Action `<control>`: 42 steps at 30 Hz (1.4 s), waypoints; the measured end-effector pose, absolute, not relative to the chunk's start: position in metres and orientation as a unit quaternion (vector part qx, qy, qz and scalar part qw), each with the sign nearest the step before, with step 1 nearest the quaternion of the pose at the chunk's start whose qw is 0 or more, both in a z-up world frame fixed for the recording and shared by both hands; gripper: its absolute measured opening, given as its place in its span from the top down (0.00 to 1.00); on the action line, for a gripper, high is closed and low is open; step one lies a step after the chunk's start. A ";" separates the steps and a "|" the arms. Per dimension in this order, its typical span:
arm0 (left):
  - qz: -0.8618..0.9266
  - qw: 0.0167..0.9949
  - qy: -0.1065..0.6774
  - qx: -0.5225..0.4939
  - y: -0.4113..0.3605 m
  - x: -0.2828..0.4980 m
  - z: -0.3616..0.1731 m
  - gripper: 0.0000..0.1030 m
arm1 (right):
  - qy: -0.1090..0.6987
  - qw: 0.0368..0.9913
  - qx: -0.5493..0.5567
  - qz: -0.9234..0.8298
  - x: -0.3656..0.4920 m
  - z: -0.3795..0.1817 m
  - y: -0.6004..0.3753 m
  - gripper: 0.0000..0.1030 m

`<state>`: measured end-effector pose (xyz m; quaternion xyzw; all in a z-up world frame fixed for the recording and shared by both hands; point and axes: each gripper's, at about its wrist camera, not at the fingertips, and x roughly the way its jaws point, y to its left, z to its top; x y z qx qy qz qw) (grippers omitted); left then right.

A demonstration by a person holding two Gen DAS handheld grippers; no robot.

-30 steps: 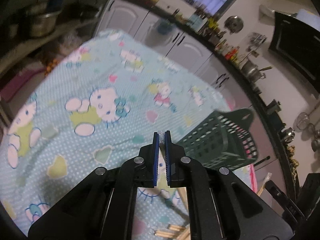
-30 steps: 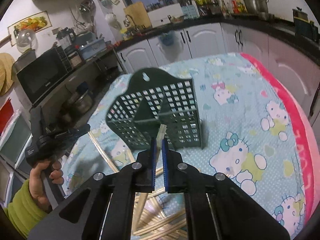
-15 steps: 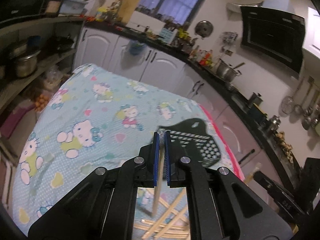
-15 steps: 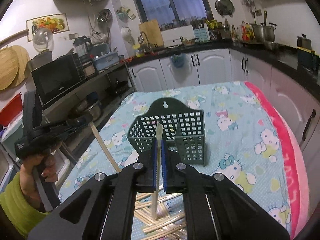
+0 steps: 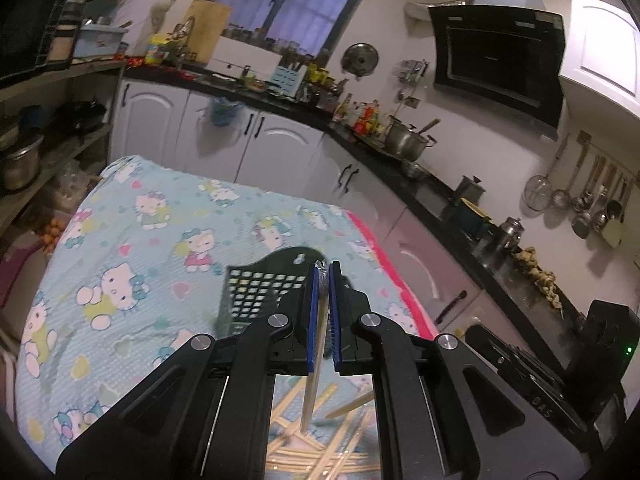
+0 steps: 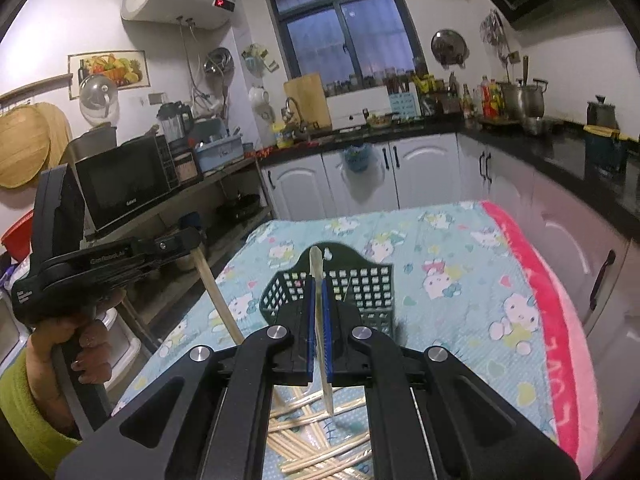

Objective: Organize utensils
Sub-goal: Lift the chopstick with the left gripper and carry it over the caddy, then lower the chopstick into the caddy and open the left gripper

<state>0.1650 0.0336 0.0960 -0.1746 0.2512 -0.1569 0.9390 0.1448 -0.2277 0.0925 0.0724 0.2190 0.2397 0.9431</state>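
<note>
Left gripper (image 5: 325,280) clamped on one wrapped chopstick (image 5: 310,392); right gripper (image 6: 318,284) clamped on another (image 6: 325,384), both hanging above the loose pile (image 6: 320,444) on the Hello Kitty cloth (image 6: 460,280). Green mesh caddy (image 6: 360,284) upright just beyond the pile. Read "GenRobot.AI" on the left gripper's body (image 6: 108,258); microwave (image 6: 124,184) lettering too small to read

2 grippers (image 5: 324,312) (image 6: 318,320), each pinching 1 chopstick (image 5: 316,360) (image 6: 322,360); 1 green basket (image 6: 360,292); loose chopsticks (image 6: 320,448), too tangled to count.
</note>
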 end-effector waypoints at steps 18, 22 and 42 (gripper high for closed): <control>-0.199 0.942 0.218 -0.157 -0.013 0.180 0.145 0.98 | 0.163 0.952 0.075 0.247 0.142 0.147 -0.247 0.97; -0.203 0.945 0.207 -0.154 -0.018 0.186 0.159 0.98 | 0.145 0.958 0.067 0.240 0.147 0.162 -0.249 0.97; -0.146 0.970 0.162 -0.109 -0.012 0.232 0.180 0.98 | 0.113 0.966 0.065 0.224 0.217 0.187 -0.225 0.97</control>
